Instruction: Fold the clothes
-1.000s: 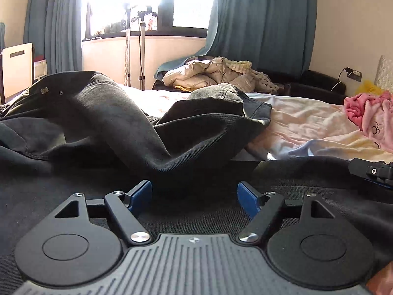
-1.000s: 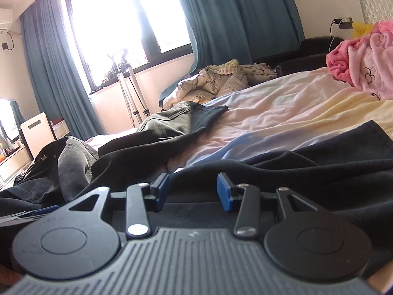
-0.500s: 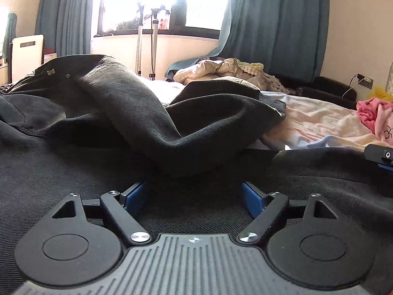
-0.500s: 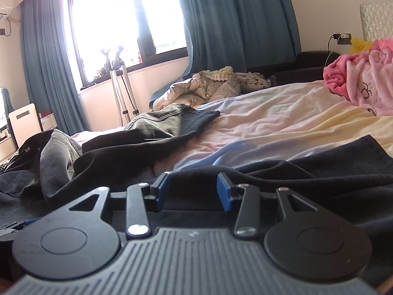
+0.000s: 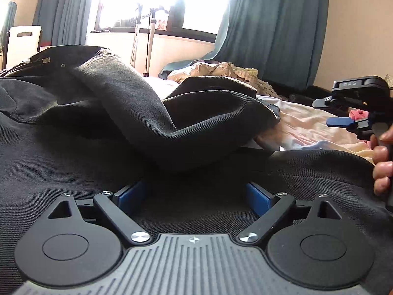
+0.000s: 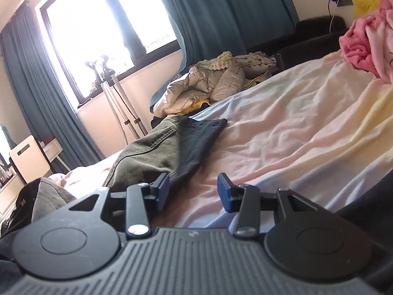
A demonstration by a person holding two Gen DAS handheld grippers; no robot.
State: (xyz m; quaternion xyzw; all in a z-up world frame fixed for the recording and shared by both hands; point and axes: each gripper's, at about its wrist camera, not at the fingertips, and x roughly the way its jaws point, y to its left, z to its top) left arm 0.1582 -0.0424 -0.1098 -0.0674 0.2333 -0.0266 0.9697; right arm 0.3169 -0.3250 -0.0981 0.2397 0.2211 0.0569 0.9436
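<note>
On the bed (image 6: pixel 307 132), dark jeans (image 5: pixel 137 113) lie spread and bunched over a pale pink-to-yellow sheet; in the left wrist view a thick fold of them humps up in the middle, with a waistband button and rivet showing at upper left. Left gripper (image 5: pixel 194 194) sits low right over flat dark fabric, blue fingertips (image 5: pixel 132 194) spread wide, nothing between them; cannot tell if the pads touch the cloth. Right gripper (image 6: pixel 194 191) is lifted clear above the sheet, tilted, blue fingertips (image 6: pixel 226 191) apart with only bedsheet seen through the gap, holding nothing. Same right gripper shows at the right edge of the left wrist view, raised above the bed, with the person's hand (image 5: pixel 382 162) wrapped round its handle. In the right wrist view one jeans leg end (image 6: pixel 172 147) lies just beyond the left finger, faded grey-green side up, hem pointing toward the far side of the bed; more denim sits at lower left. Pink blanket (image 6: pixel 368 41) piled at the far right of the bed. Beige puffer jacket (image 6: pixel 206 86) heaped near the window (image 6: pixel 98 36), teal curtains (image 6: pixel 221 19) either side, tripod stand (image 6: pixel 120 113) below the sill, white chair (image 6: pixel 29 159) at left.
</note>
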